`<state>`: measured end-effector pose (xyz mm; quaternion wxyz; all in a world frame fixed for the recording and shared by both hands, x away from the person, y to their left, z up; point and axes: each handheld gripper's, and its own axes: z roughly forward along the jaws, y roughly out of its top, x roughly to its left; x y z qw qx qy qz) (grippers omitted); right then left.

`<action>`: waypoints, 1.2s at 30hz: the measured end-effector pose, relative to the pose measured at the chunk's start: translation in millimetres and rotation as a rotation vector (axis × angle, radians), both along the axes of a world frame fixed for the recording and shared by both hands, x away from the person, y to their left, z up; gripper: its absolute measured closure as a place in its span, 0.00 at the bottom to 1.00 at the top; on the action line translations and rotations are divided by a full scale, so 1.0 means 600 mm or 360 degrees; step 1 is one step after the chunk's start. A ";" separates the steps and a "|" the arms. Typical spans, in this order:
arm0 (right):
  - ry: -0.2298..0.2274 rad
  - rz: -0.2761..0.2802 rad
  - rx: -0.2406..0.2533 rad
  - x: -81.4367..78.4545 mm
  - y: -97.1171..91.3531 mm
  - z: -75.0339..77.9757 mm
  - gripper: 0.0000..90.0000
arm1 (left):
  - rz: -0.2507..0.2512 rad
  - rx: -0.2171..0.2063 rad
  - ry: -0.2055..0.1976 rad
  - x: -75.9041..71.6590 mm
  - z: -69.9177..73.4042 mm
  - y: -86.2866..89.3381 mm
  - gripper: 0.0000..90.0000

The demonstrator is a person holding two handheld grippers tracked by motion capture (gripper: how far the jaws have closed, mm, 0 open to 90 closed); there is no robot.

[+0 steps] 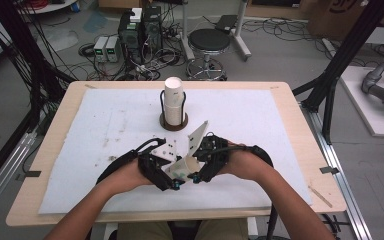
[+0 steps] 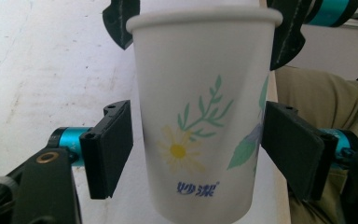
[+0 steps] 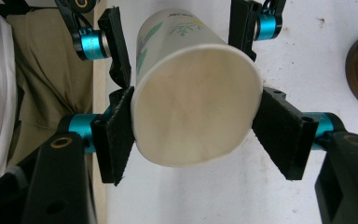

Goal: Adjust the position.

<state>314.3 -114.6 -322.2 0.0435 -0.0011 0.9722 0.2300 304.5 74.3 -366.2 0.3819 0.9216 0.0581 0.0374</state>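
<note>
White mat (image 1: 240, 115), right tool (image 3: 193, 135) clamping daisy-printed paper cup (image 2: 200, 121) (blue "妙洁"), left tool (image 2: 198, 144) half-closed, barely clear.

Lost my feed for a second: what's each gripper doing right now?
Left gripper: open around the paper cup, pads beside its sides, not clearly pressing.
Right gripper: shut on the paper cup near its rim.

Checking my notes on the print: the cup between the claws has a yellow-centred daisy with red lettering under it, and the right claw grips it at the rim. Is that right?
Not quite. The lettering on the paper cup is blue, not red, as the left gripper view shows. The rest stands: the daisy has a yellow centre, and the right claw grips the cup at its rim.
</note>
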 end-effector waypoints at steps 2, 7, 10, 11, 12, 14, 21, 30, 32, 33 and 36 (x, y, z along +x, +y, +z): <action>0.0006 0.0001 -0.0004 -0.001 0.002 -0.002 0.36 | 0.0001 -0.0001 0.0006 0.000 0.000 -0.001 0.32; 0.0006 0.0004 -0.0021 -0.001 0.004 -0.004 0.36 | -0.0013 0.0009 0.0031 0.002 -0.002 -0.006 0.39; 0.0000 0.0010 -0.0027 -0.002 0.006 -0.005 0.37 | -0.0019 0.0022 0.0053 0.004 -0.004 -0.010 0.40; 0.0000 0.0017 -0.0026 -0.002 0.007 -0.005 0.37 | -0.0019 0.0022 0.0053 0.004 -0.004 -0.010 0.40; 0.0000 0.0017 -0.0026 -0.002 0.007 -0.005 0.37 | -0.0012 0.0019 0.0065 0.004 -0.005 -0.011 0.40; 0.0003 0.0018 -0.0024 -0.001 0.007 -0.006 0.37 | -0.0009 0.0019 0.0068 0.004 -0.006 -0.012 0.42; 0.0039 -0.0049 0.0084 0.003 -0.004 -0.006 0.30 | 0.0025 -0.0033 0.0068 0.007 -0.008 -0.005 0.42; -0.0001 -0.0186 0.0360 0.005 -0.055 0.002 0.25 | 0.0141 -0.0183 0.0077 0.010 -0.021 0.030 0.41; -0.0015 -0.0222 0.0410 0.005 -0.068 0.002 0.25 | 0.0178 -0.0225 0.0069 0.011 -0.023 0.039 0.41; -0.0023 -0.0244 0.0436 0.004 -0.075 0.001 0.25 | 0.0178 -0.0225 0.0069 0.011 -0.023 0.039 0.41; -0.0073 -0.0298 0.0521 0.002 -0.096 -0.003 0.24 | 0.0235 -0.0291 0.0050 0.011 -0.027 0.053 0.41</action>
